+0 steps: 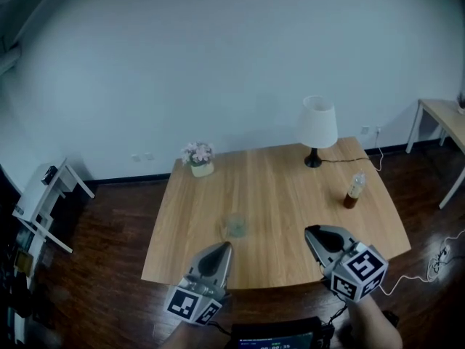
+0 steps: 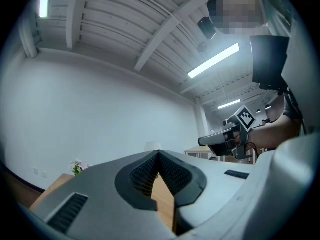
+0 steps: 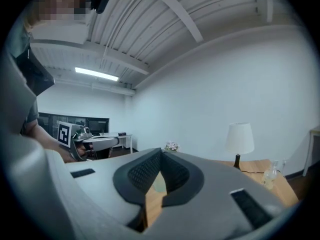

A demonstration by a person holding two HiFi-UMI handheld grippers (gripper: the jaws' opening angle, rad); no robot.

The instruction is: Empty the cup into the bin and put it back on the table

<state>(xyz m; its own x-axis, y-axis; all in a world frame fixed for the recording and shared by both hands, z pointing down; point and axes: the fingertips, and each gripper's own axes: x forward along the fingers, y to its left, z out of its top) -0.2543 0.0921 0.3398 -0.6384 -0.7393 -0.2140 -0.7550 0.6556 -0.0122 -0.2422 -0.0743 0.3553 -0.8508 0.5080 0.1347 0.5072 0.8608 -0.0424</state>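
Clear and faint against the wood, the cup [image 1: 235,225] stands upright on the wooden table [image 1: 290,187], near its front edge, with neither gripper touching it. The left gripper [image 1: 225,248] hovers just in front of it, fingers pressed together on nothing. The right gripper [image 1: 311,232], off to the cup's right, also has its fingers closed and empty. Farther back stand a small pot of flowers [image 1: 198,158], a white-shaded lamp [image 1: 317,126] and a bottle [image 1: 354,190].
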